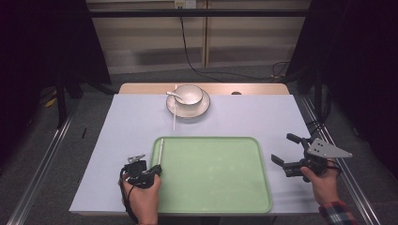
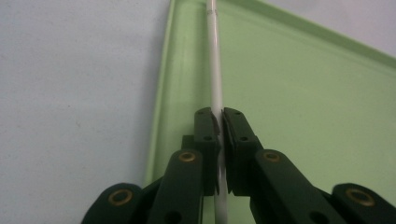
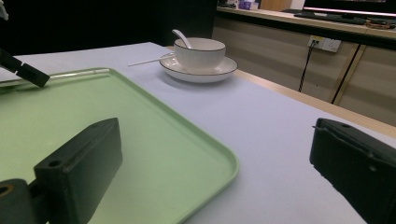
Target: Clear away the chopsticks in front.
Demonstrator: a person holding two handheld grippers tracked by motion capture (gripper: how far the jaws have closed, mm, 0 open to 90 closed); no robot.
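Observation:
My left gripper (image 1: 154, 171) (image 2: 219, 122) is shut on a thin white chopstick (image 1: 161, 149) (image 2: 215, 70). The stick runs along the left inner edge of the green tray (image 1: 213, 190) (image 2: 303, 116), and its far tip points toward the back of the table. To the right of the tray my right gripper (image 1: 281, 147) (image 3: 215, 172) hovers open, its jaws wide apart with nothing between them. A second white chopstick (image 1: 174, 117) (image 3: 147, 60) lies on the table, leaning on a plate.
A white bowl (image 1: 188, 93) (image 3: 200, 51) with a spoon (image 1: 173, 95) (image 3: 181, 38) stands on a white plate (image 1: 202, 108) (image 3: 205, 71) at the far middle. The pale blue table cover (image 1: 263, 117) ends at a wooden strip behind.

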